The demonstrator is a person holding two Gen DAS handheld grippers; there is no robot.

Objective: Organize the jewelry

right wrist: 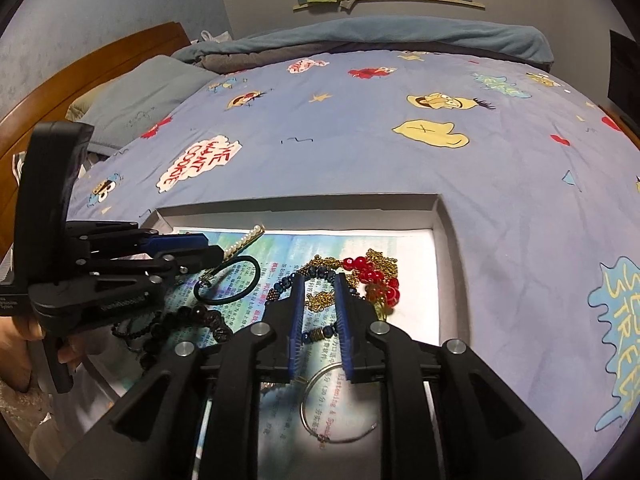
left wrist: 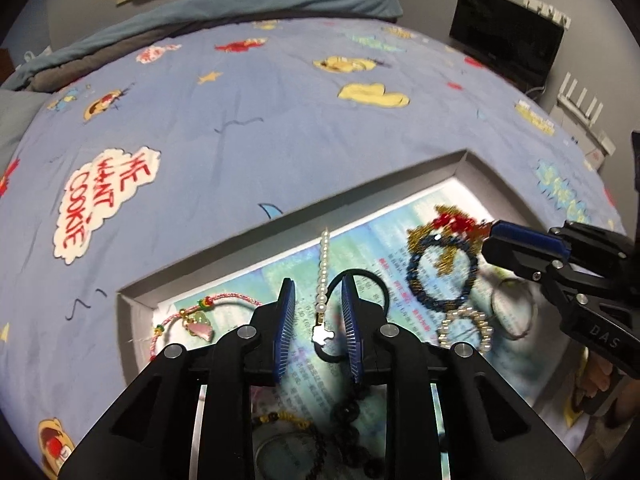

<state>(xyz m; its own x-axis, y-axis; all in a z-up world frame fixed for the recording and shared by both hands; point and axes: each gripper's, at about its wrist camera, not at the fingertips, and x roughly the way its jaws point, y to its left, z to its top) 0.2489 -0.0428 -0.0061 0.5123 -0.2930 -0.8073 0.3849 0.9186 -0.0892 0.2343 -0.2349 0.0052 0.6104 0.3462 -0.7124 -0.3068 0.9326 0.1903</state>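
A shallow grey box (left wrist: pixel 304 204) lined with printed paper lies on the bed and holds the jewelry. My left gripper (left wrist: pixel 318 300) is open over the box, its fingers on either side of a pearl strand (left wrist: pixel 323 264) and a black hair tie (left wrist: pixel 376 280). A pink cord bracelet (left wrist: pixel 192 320) lies to its left. My right gripper (right wrist: pixel 320 292) is open above a blue bead bracelet (right wrist: pixel 320 334), with gold chain and red beads (right wrist: pixel 372 276) just beyond. A silver ring bangle (right wrist: pixel 320 408) lies below it. The right gripper also shows in the left wrist view (left wrist: pixel 504 240), the left gripper in the right wrist view (right wrist: pixel 212 254).
The blue cartoon bedsheet (left wrist: pixel 280 120) surrounds the box. Black bead strands (right wrist: pixel 180 320) lie in the box's near left part. A pearl loop (left wrist: pixel 468 328) lies by the blue bracelet. A wooden headboard (right wrist: pixel 80 68) and a black monitor (left wrist: pixel 508 44) stand beyond the bed.
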